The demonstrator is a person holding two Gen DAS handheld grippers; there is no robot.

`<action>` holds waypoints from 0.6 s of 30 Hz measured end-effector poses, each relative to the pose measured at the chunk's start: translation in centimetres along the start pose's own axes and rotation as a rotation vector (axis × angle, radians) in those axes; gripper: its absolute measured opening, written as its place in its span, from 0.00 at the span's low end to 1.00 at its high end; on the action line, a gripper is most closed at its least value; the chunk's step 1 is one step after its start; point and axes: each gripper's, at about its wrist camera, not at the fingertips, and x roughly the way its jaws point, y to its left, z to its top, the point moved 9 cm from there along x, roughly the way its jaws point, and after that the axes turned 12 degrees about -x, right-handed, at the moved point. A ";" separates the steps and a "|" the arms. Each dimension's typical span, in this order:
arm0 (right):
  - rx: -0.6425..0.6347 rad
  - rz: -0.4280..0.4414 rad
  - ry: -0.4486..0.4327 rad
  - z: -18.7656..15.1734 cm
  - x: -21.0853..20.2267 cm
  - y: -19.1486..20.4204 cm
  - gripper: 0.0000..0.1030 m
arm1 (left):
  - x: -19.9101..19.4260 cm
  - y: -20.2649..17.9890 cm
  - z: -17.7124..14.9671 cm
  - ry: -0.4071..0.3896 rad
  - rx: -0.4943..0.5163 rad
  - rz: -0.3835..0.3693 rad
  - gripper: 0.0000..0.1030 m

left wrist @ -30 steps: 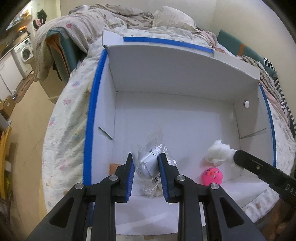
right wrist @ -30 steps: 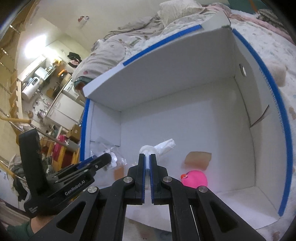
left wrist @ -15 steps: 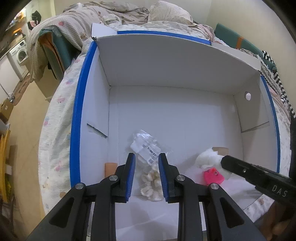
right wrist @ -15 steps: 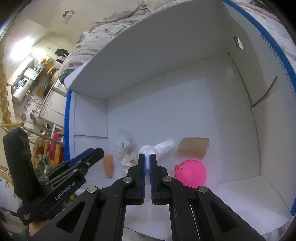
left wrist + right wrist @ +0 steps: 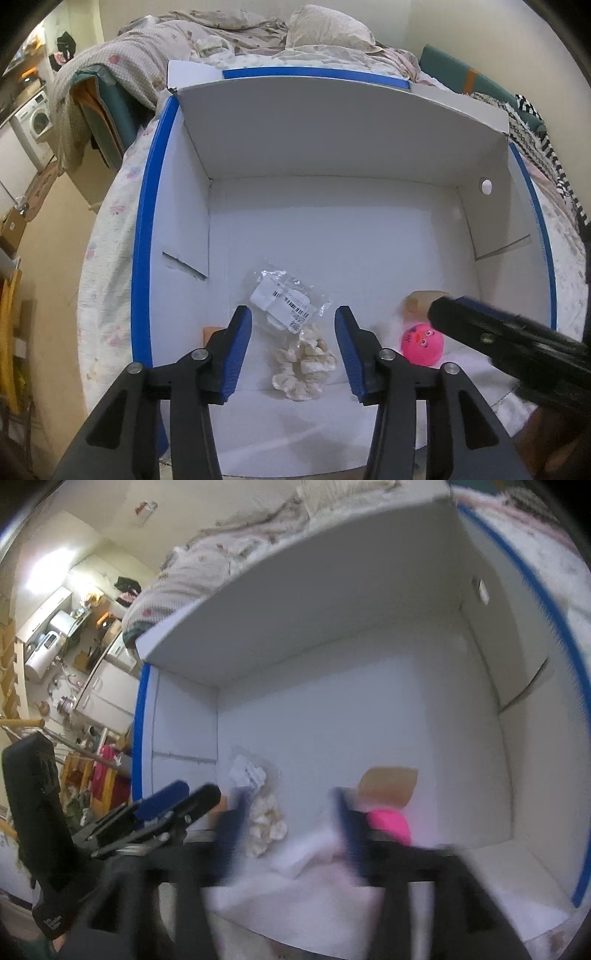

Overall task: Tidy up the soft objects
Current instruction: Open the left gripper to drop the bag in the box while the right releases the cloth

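A cream scrunchie in a clear plastic bag (image 5: 299, 347) lies on the floor of the white, blue-edged box (image 5: 332, 229). My left gripper (image 5: 291, 314) hovers over it, its jaws opening and the pads clear of the bag. My right gripper (image 5: 290, 801) is blurred, its jaws opening wide with nothing gripped. A white soft piece (image 5: 295, 856) lies on the box floor just below it. A pink ball (image 5: 421, 343) rests beside the right gripper (image 5: 454, 310). The right wrist view also shows the scrunchie (image 5: 266, 823) and the left gripper (image 5: 184, 797).
A tan piece (image 5: 417, 301) lies behind the ball, and a small orange piece (image 5: 210, 332) sits in the box's near left corner. The box stands on a bed with rumpled bedding (image 5: 258, 40). Most of the box floor is bare.
The left gripper lowered the bagged scrunchie to the box floor and let go of it. The right gripper, shut on the white soft piece before, has sprung open and the piece has dropped.
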 end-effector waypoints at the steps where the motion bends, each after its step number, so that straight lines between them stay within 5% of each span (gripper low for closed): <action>1: 0.006 -0.006 -0.025 0.3 -0.4 -0.1 0.83 | -0.1 0.0 0.0 0.000 -0.005 -0.001 0.46; 4: 0.031 0.004 -0.045 0.7 -0.9 -0.5 0.83 | -0.3 0.0 0.1 -0.011 -0.008 0.006 0.54; 18: 0.073 0.028 -0.038 0.3 -0.8 -1.0 0.87 | -2.6 1.1 0.1 -0.074 -0.037 0.011 0.55</action>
